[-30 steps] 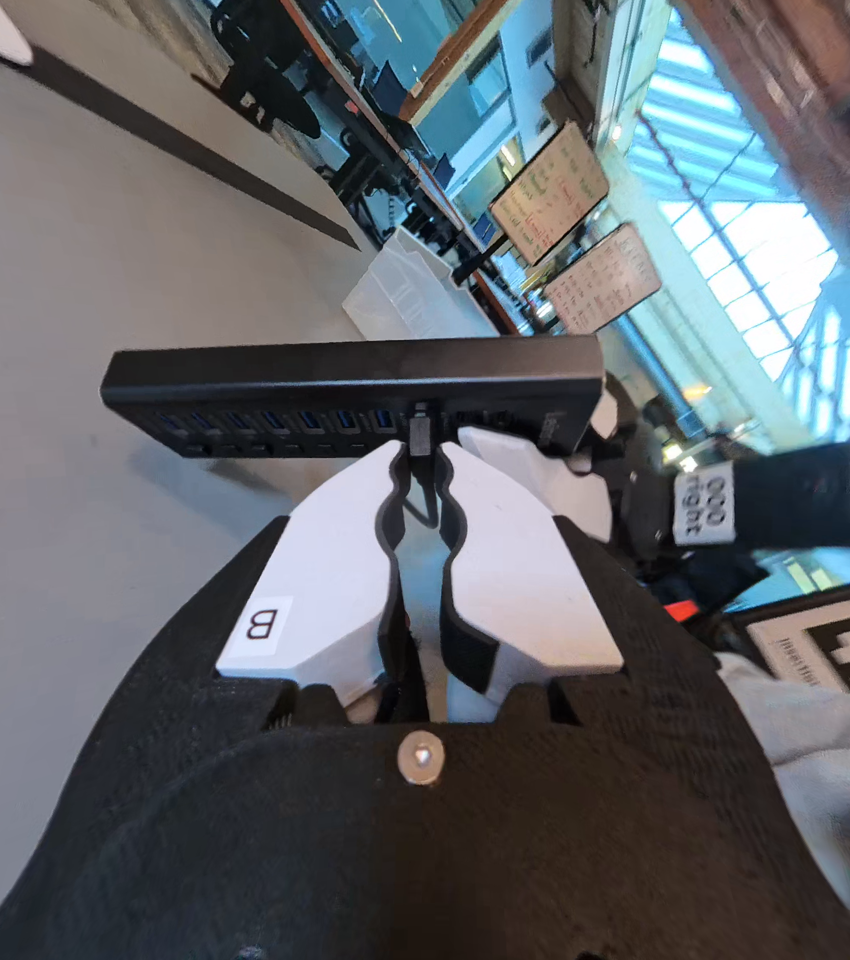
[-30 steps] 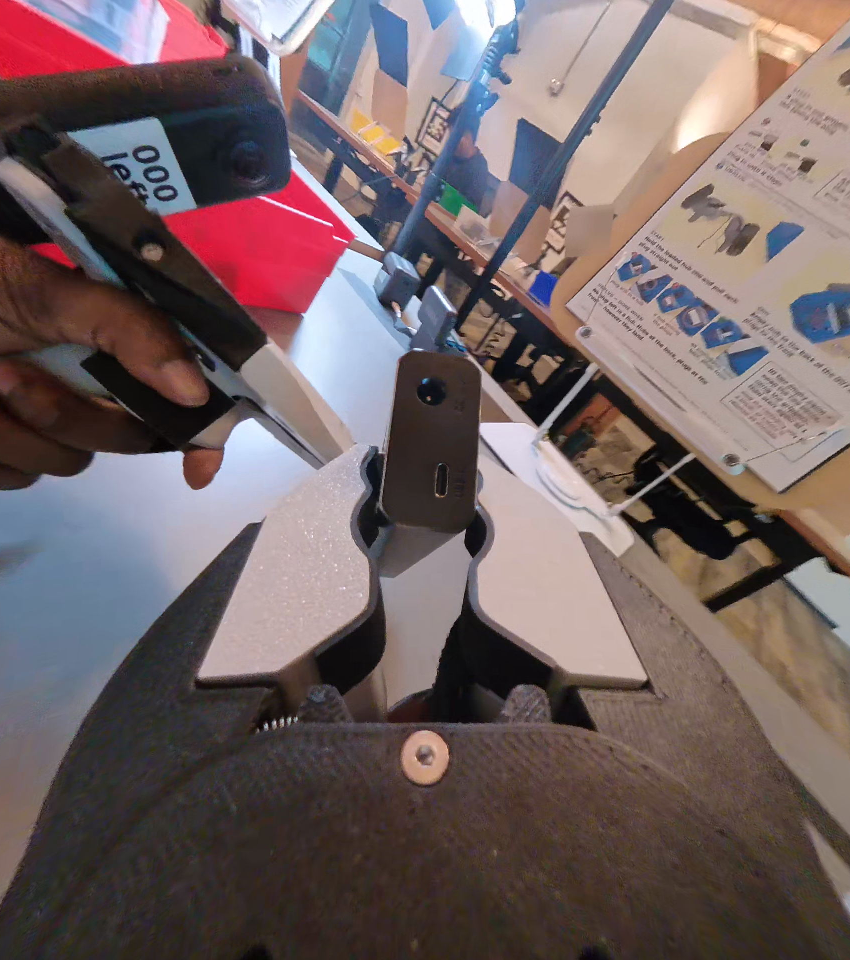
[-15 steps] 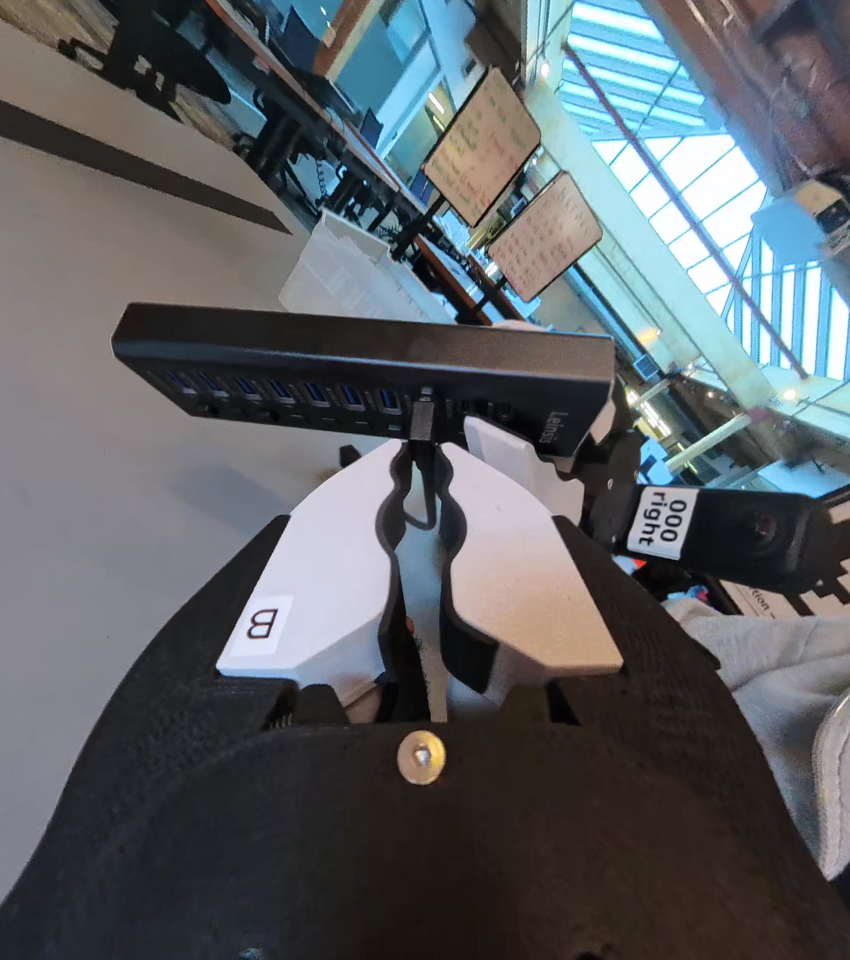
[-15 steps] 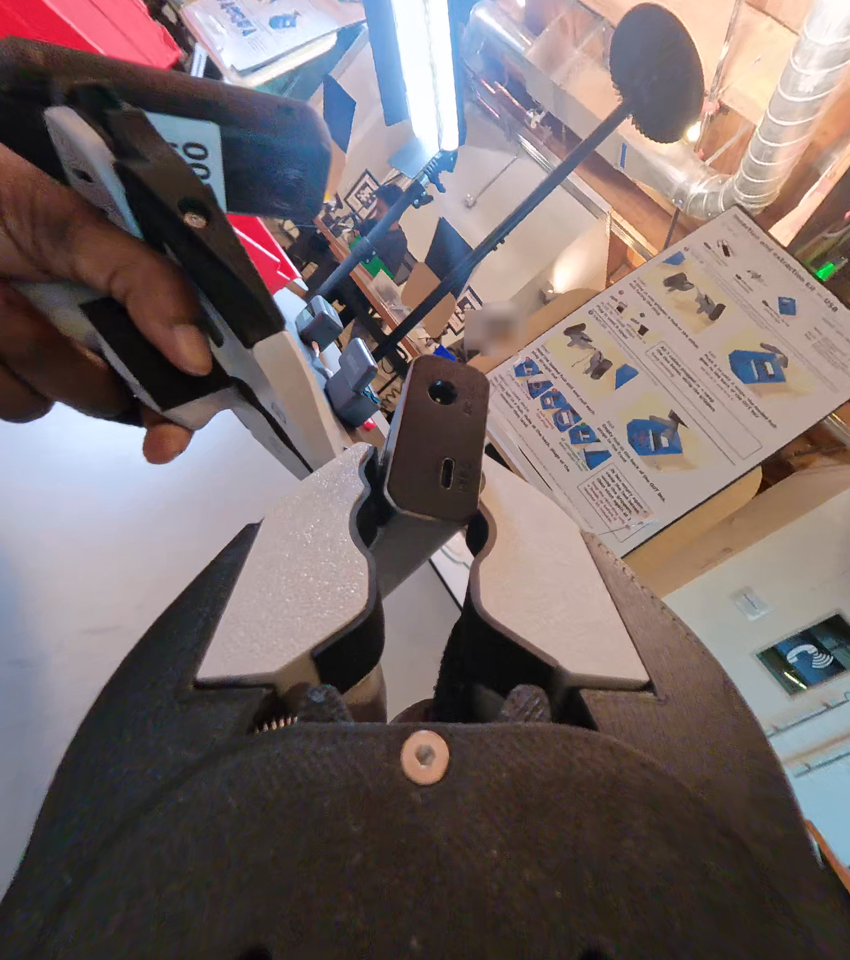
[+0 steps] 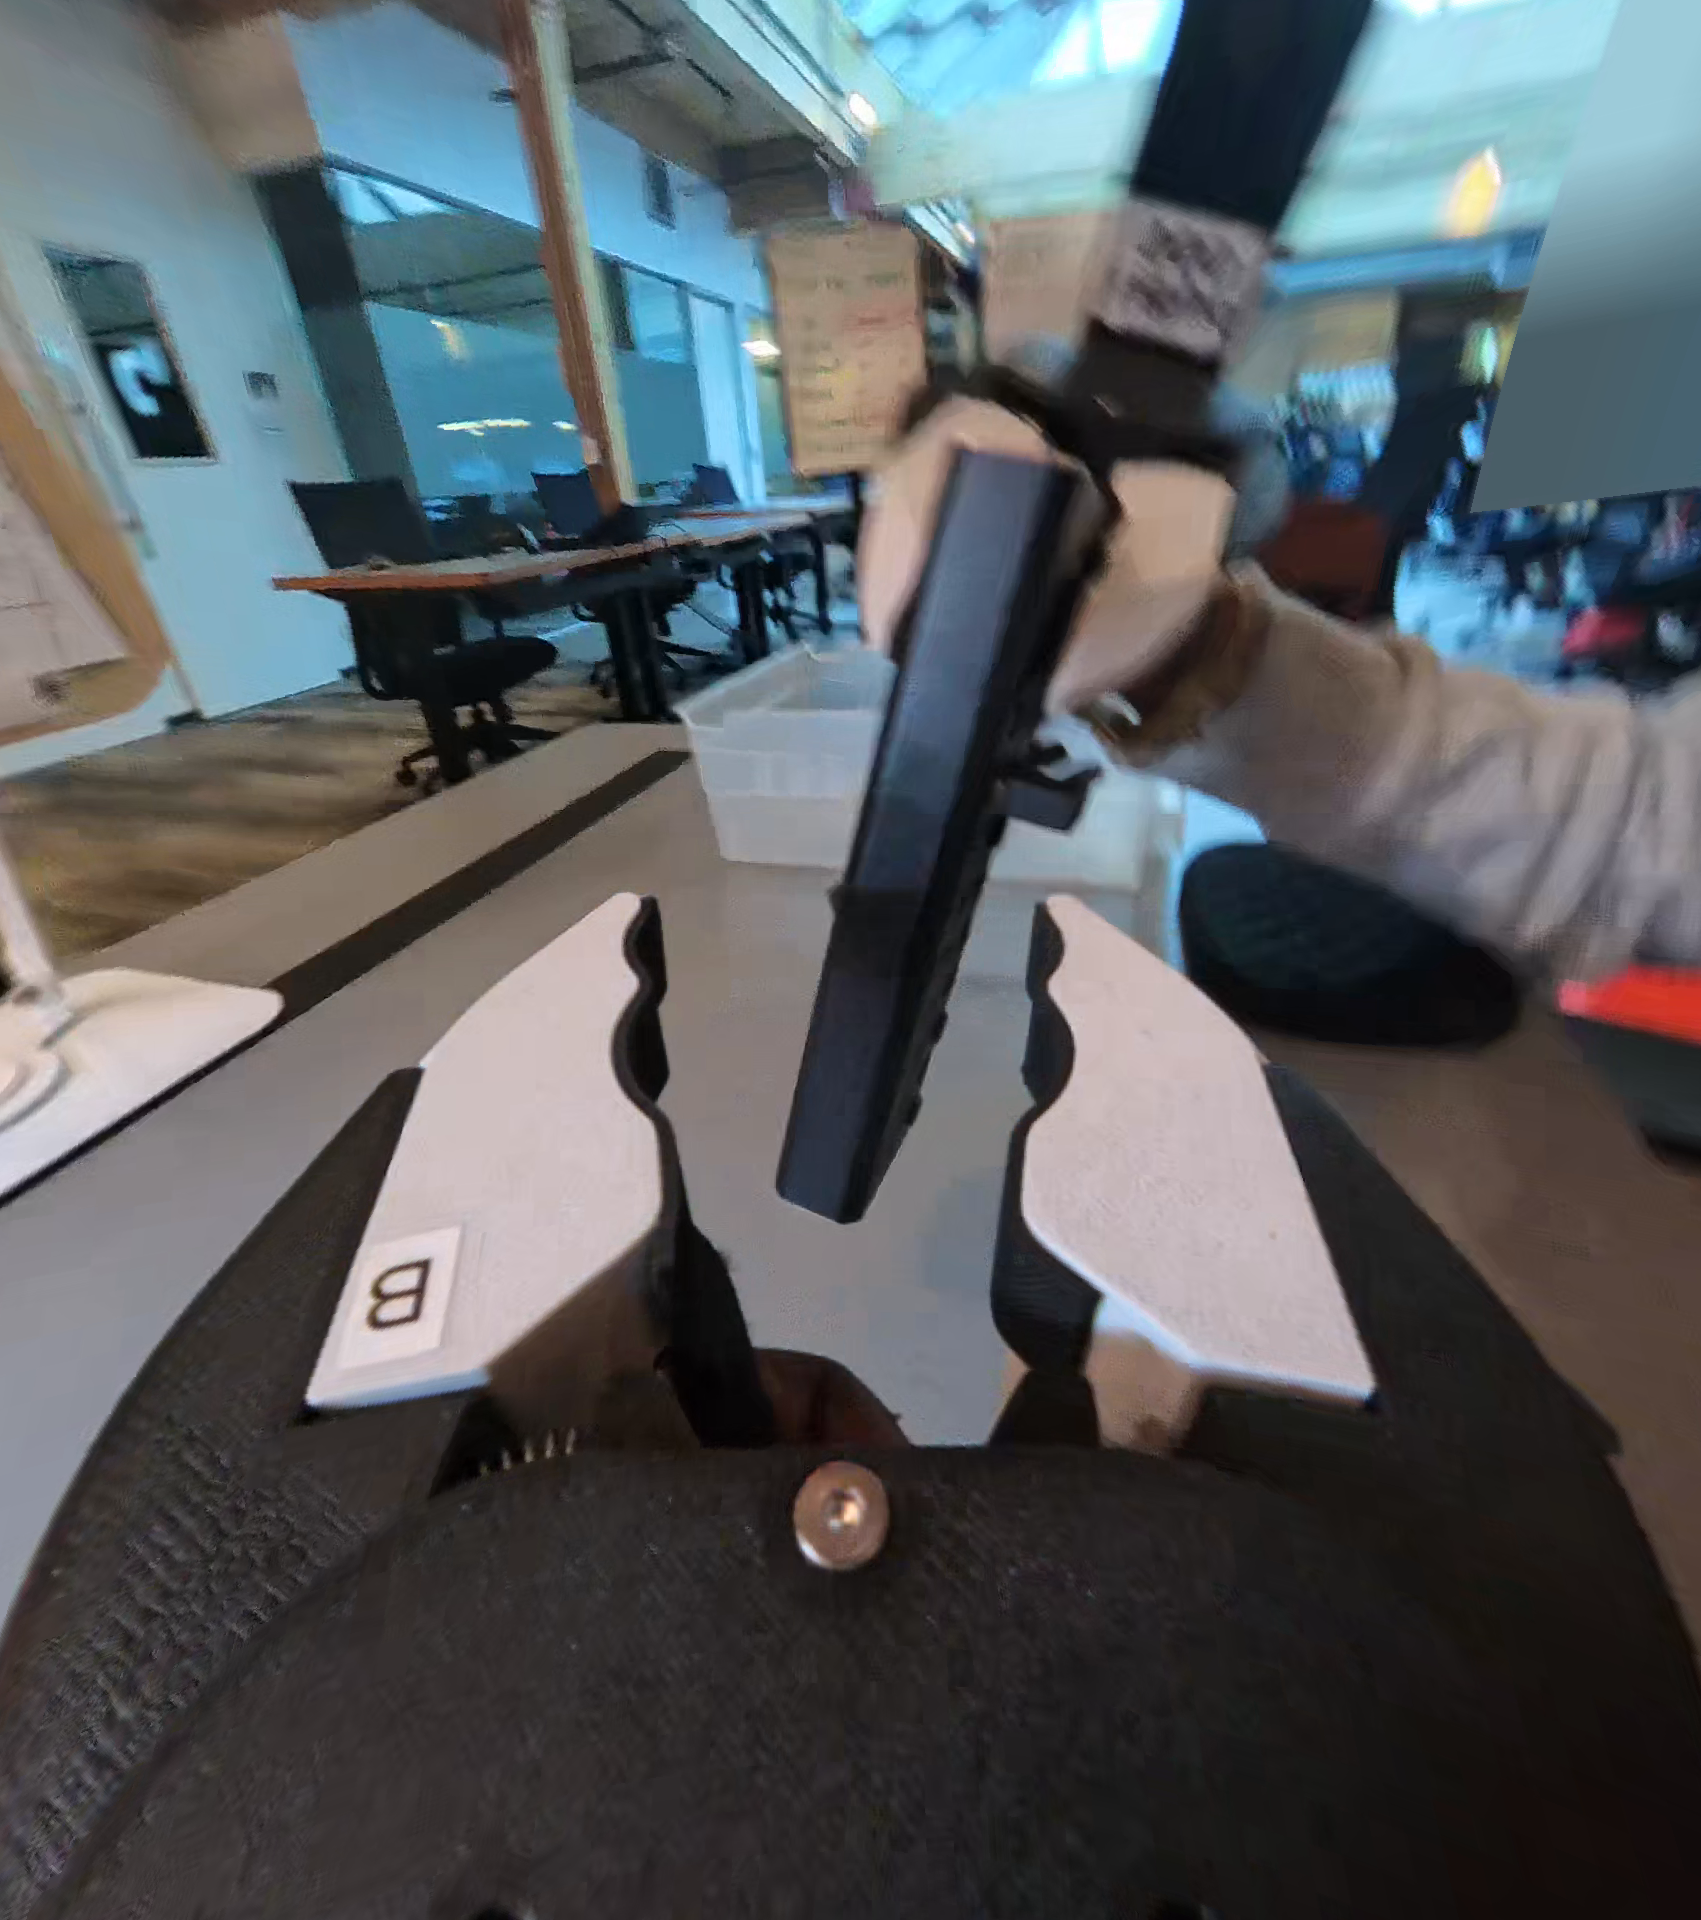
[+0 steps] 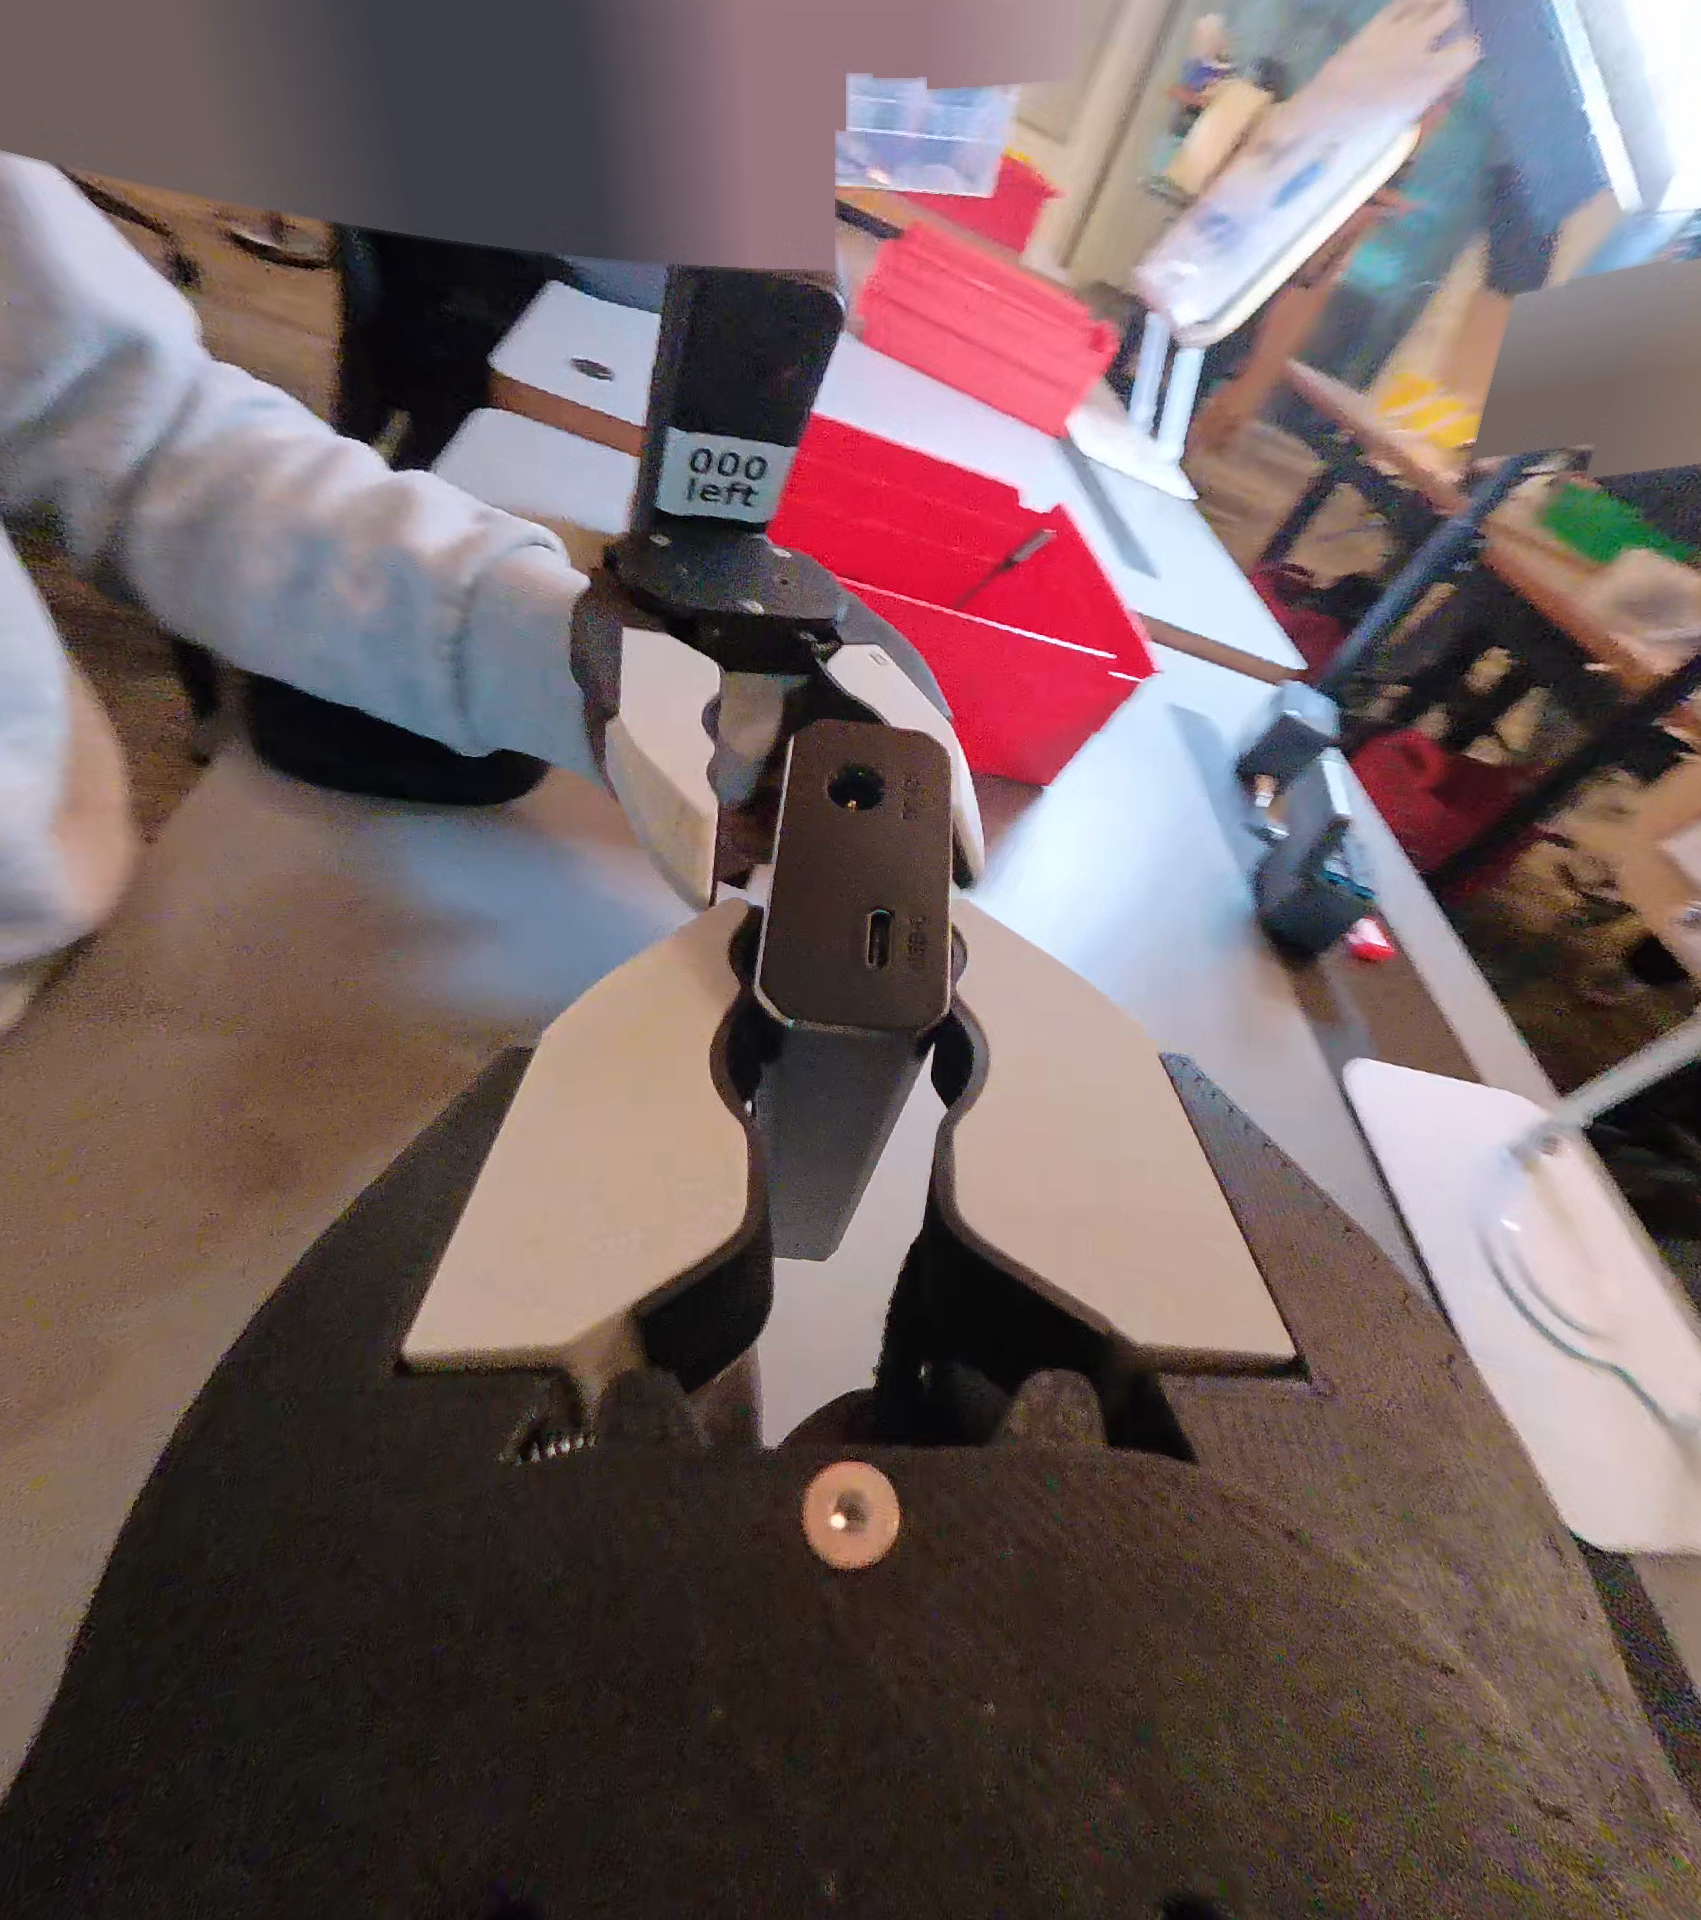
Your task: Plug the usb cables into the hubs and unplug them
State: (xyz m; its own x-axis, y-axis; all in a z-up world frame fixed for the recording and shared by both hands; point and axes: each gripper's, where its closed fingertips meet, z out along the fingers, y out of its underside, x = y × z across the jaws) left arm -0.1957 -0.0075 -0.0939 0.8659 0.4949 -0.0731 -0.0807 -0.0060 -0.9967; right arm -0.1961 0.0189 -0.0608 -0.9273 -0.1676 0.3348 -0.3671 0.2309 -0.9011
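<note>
A long black USB hub (image 5: 929, 831) hangs end-on in the air above the grey table (image 5: 202, 1195). My right gripper (image 6: 851, 935) is shut on its near end (image 6: 856, 894), where a round socket and a small slot show. In the left wrist view the right gripper (image 5: 1012, 488) grips the hub's far end from above. My left gripper (image 5: 846, 914) is open and empty, its white fingers (image 5: 534, 1091) wide apart on either side of the hub without touching it. A small black plug (image 5: 1043, 795) seems to stick out of the hub's side; it is blurred.
A clear plastic bin (image 5: 784, 748) stands behind the hub. A white stand base (image 5: 46, 1060) sits at the left, and a black round pad (image 5: 1334, 966) and a red object (image 5: 1698, 1018) at the right. Red bins (image 6: 971, 613) and grey clamps (image 6: 1303, 831) lie beyond.
My left gripper has let go of the small plug it held at the hub and opened wide. The hub has turned from crosswise to end-on between its fingers. Both views have swung.
</note>
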